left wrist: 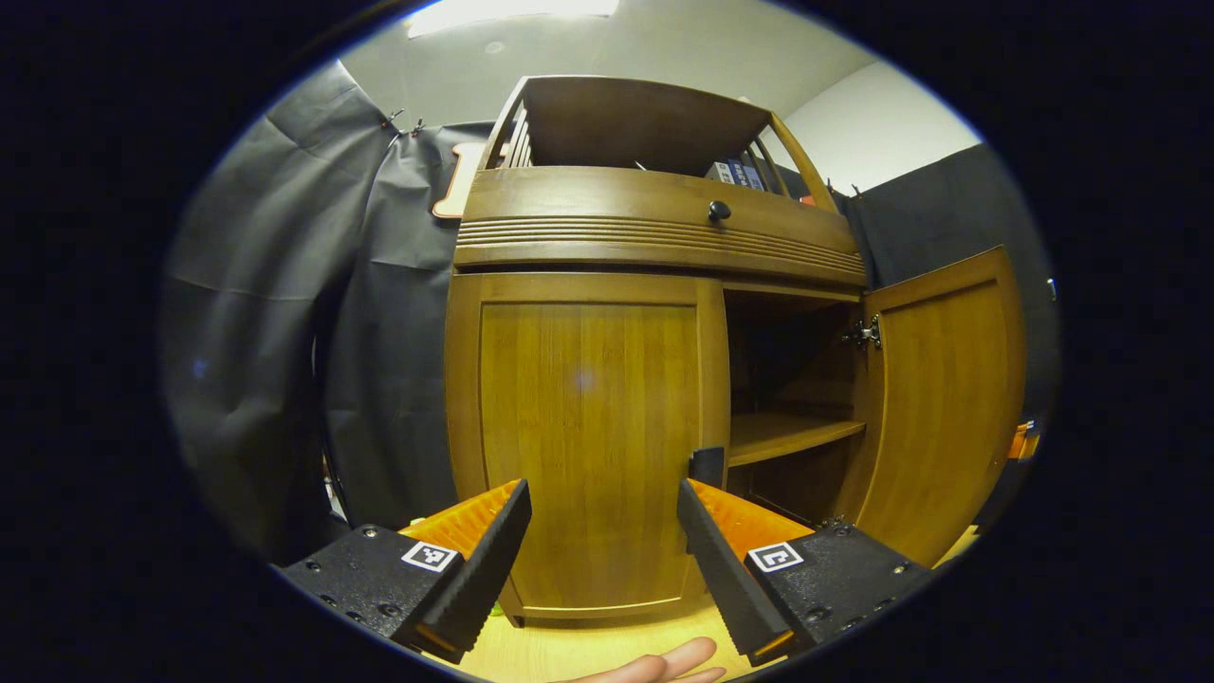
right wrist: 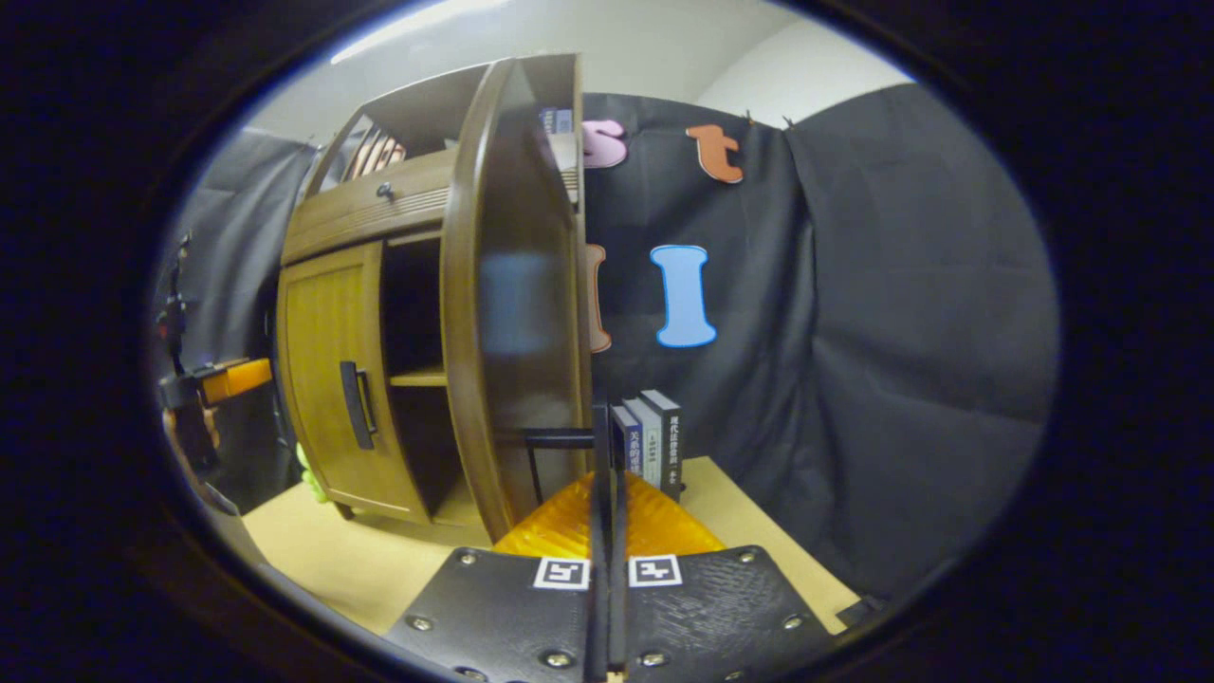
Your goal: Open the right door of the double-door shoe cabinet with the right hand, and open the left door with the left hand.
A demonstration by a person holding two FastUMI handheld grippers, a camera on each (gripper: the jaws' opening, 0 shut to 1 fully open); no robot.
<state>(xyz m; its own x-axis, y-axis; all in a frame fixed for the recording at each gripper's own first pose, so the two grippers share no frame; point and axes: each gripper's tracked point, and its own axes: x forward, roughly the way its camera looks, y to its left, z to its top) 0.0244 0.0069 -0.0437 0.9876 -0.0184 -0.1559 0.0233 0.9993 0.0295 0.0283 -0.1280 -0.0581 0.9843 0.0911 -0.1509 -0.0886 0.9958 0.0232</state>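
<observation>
Left hand-held gripper (left wrist: 603, 531) sits at the bottom centre of the left gripper view with its 2 fingers spread wide apart, grasping nothing, facing the closed left door (left wrist: 583, 436) of the shoe cabinet (left wrist: 654, 228). That door's dark handle (left wrist: 707, 465) shows just above the finger on the right side of the frame, very near it, though I cannot tell if they touch. Right of centre, the right door (left wrist: 939, 398) stands swung out, showing a bare shelf (left wrist: 787, 434) inside; books (left wrist: 735, 173) stand in the cabinet's top rack. At the bottom of the right gripper view, the right hand-held gripper (right wrist: 604, 503) is clenched tight on the right door's handle (right wrist: 569, 438), the door edge just ahead. More books (right wrist: 650, 441) stand on the tabletop (right wrist: 322, 560) by the cloth wall.
</observation>
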